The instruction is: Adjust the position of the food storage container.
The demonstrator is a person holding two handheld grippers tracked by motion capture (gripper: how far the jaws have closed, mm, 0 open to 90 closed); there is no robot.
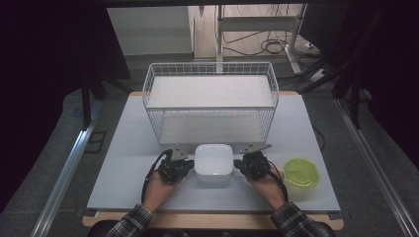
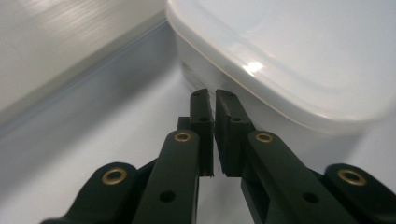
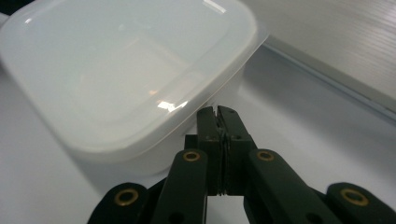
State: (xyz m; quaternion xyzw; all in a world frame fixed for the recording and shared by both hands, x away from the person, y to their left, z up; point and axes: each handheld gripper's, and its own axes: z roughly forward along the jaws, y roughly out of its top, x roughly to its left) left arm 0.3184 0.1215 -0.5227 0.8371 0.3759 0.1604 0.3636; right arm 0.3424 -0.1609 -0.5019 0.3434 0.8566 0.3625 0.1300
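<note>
Early stage by the look of it: white lidded container sits lower centre on the table, flanked by left gripper and right gripper, jaws of both nearly closed on nothing, wire basket behind empty.

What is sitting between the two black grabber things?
A white lidded container sits on the table between the left gripper and the right gripper, as the high view shows.
</note>
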